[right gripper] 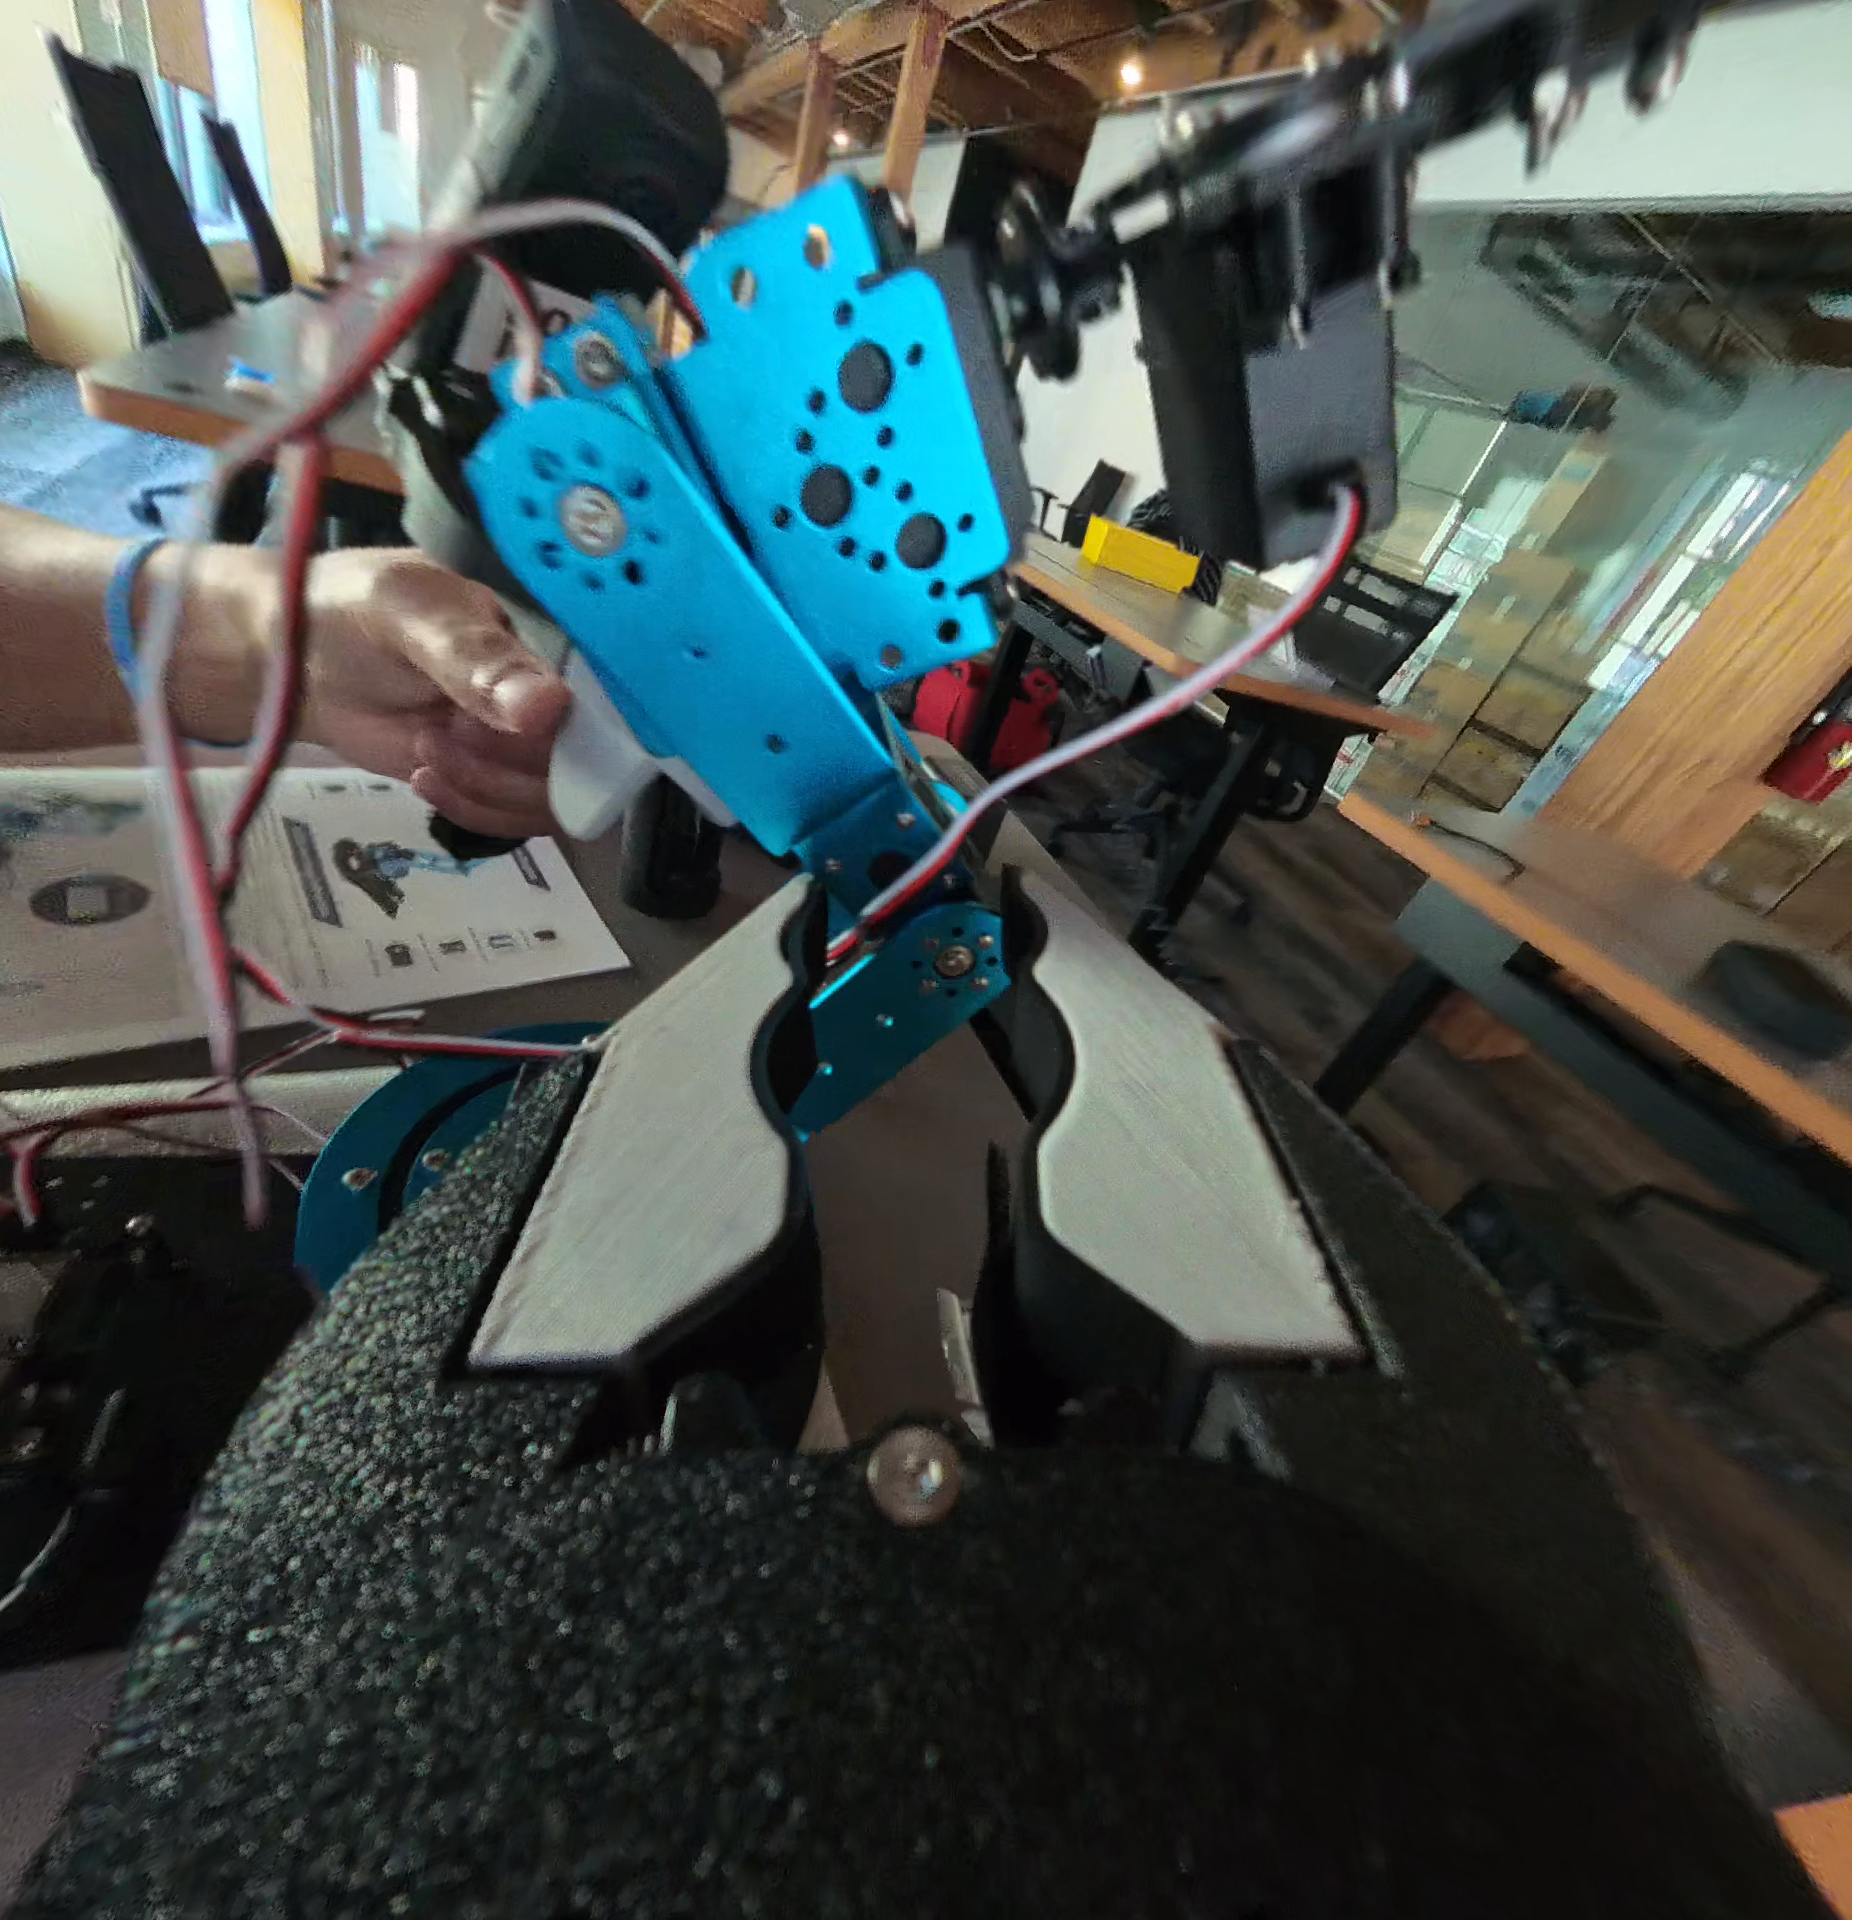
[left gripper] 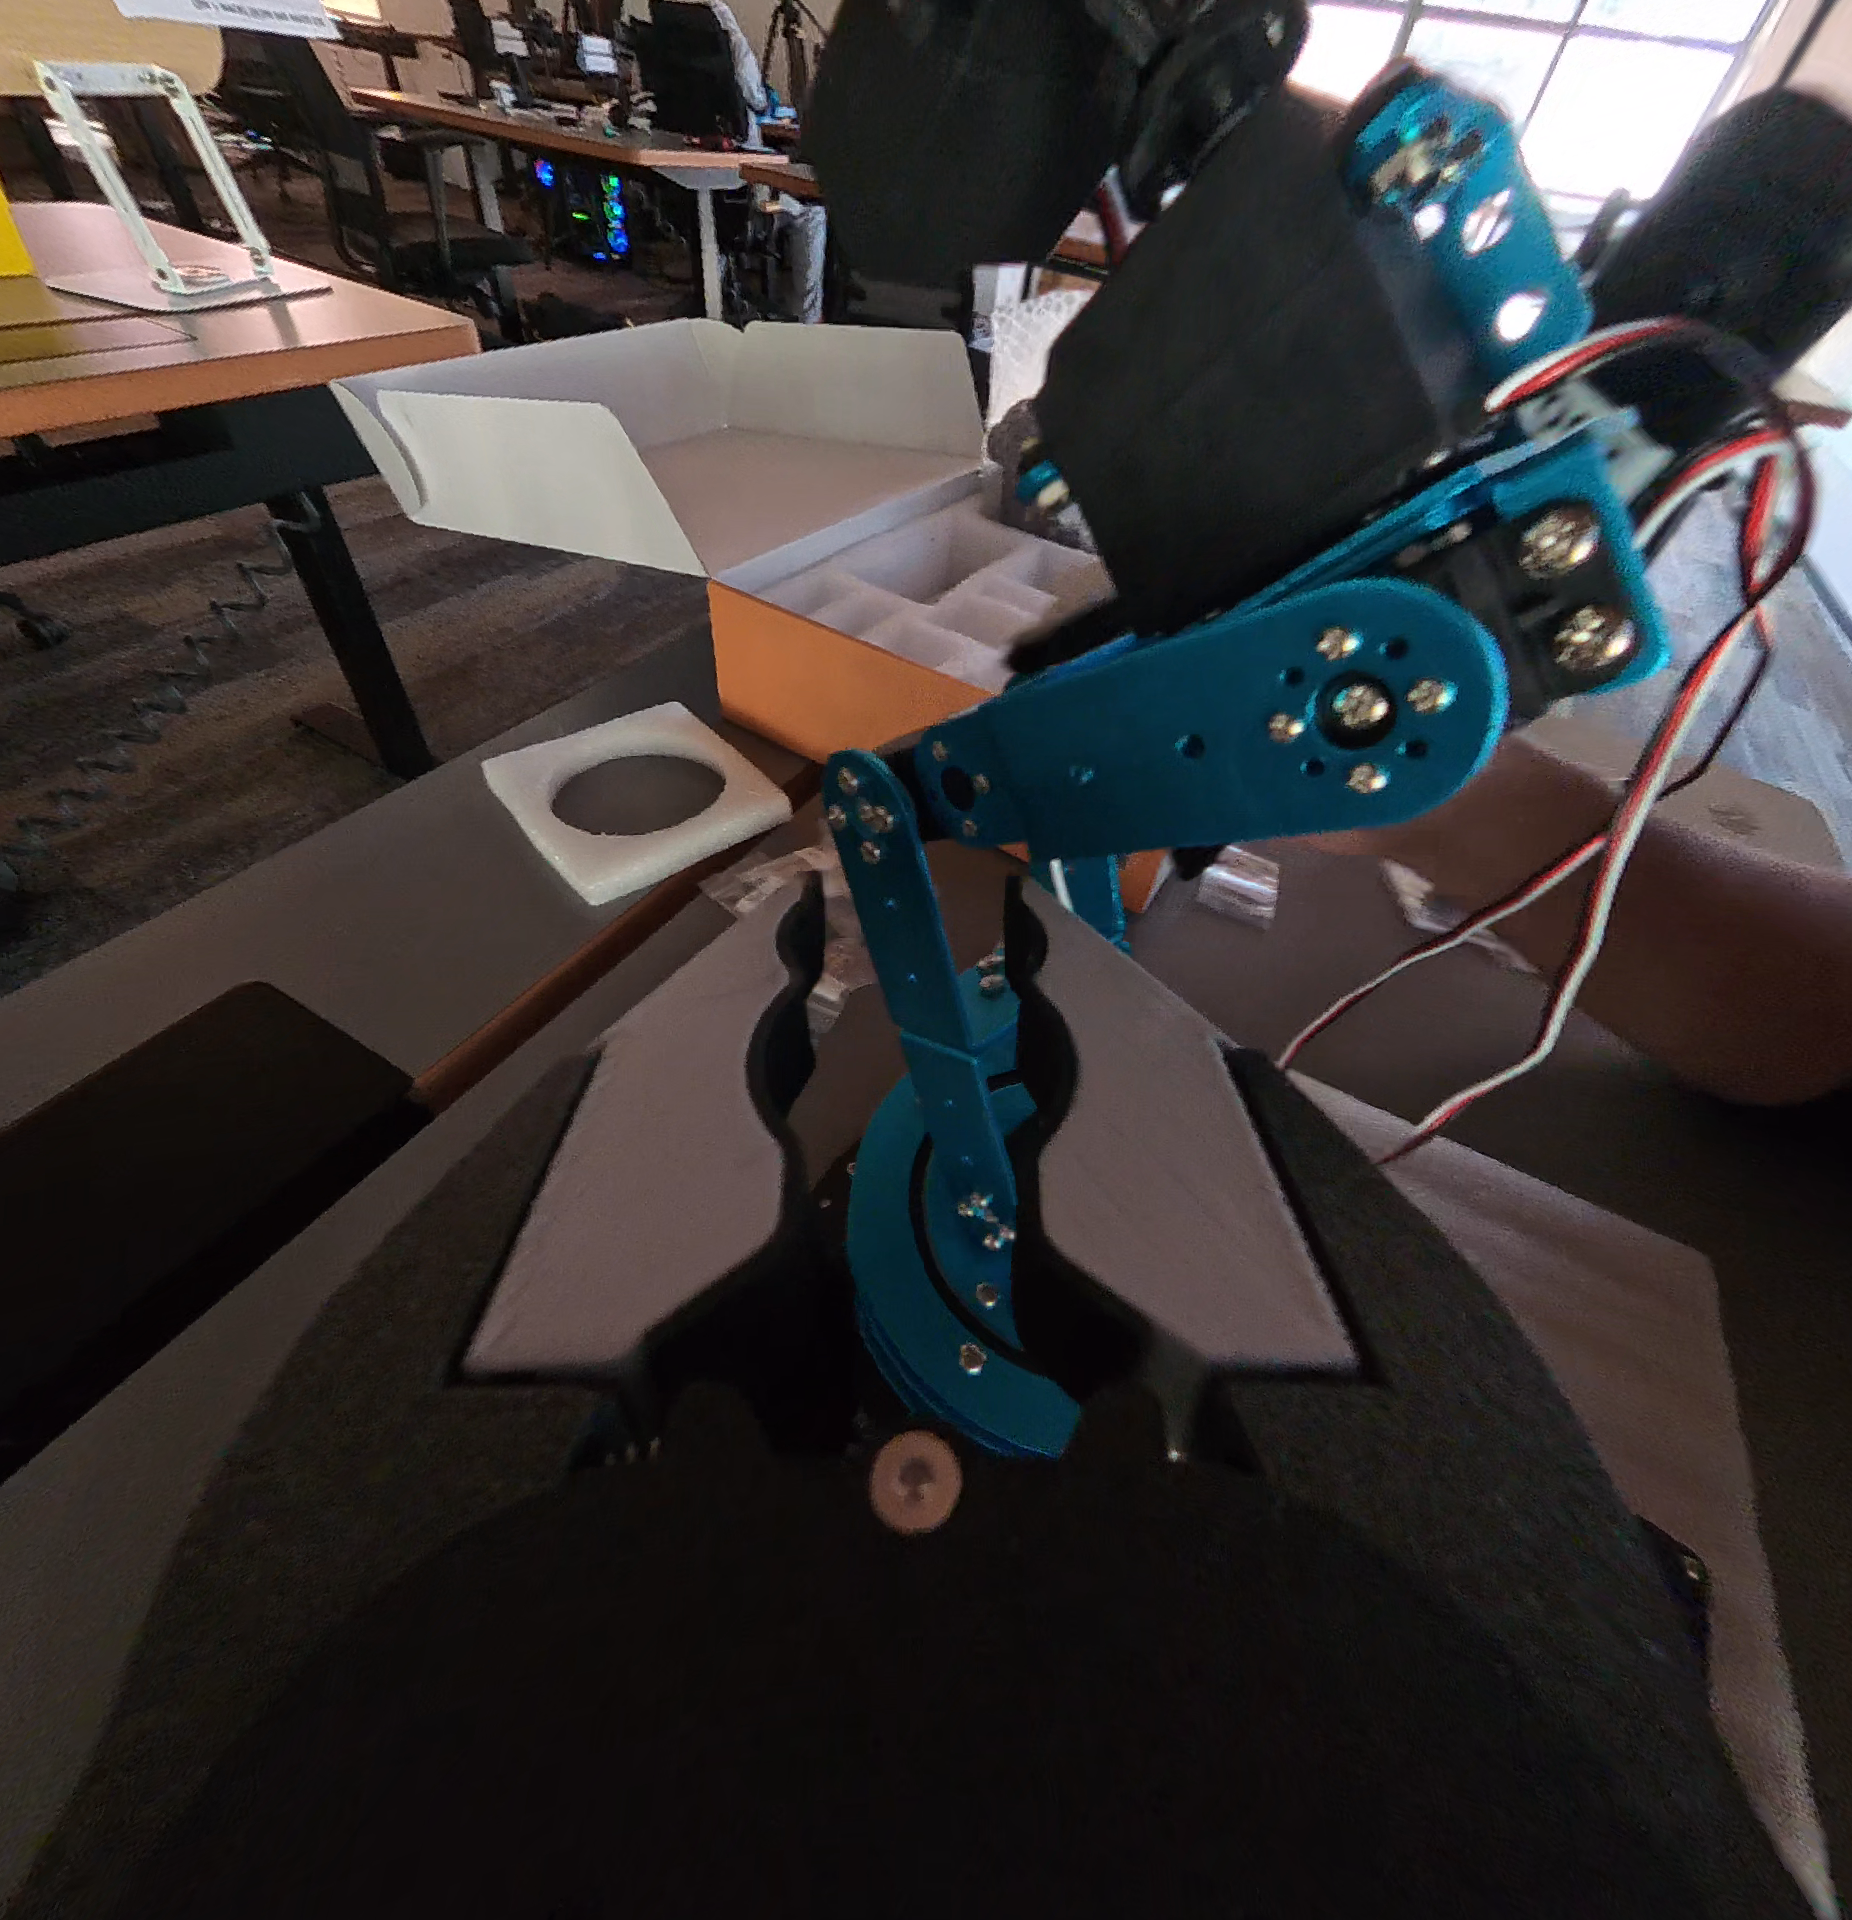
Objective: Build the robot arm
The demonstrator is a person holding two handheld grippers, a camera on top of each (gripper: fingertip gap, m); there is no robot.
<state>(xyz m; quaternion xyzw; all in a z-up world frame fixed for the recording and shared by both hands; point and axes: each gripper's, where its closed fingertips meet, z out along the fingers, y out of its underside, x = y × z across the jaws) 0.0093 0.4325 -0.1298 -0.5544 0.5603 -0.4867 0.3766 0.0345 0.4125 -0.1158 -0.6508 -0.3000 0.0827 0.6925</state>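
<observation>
A blue metal robot-arm kit (left gripper: 1213, 717) with black servos (left gripper: 1234, 416) and red, white and black wires (left gripper: 1628, 935) is held up between both grippers. My left gripper (left gripper: 911, 935) is shut on its thin lower link, just above a curved blue base piece (left gripper: 943, 1320). My right gripper (right gripper: 911, 914) is shut on a small blue bracket (right gripper: 901, 997) at the bottom of the same arm (right gripper: 693, 582). A person's hand (right gripper: 402, 665) grips the left gripper's white handle (right gripper: 600, 769) behind the arm. Loose wires (right gripper: 278, 623) hang to the left.
An open cardboard box (left gripper: 797, 665) with a white foam insert stands behind the arm, and a white foam square (left gripper: 522, 795) with a round hole lies beside it. A printed sheet (right gripper: 434, 904) and a blue ring (right gripper: 371, 1143) lie on the grey table. Desks (left gripper: 174, 353) stand around.
</observation>
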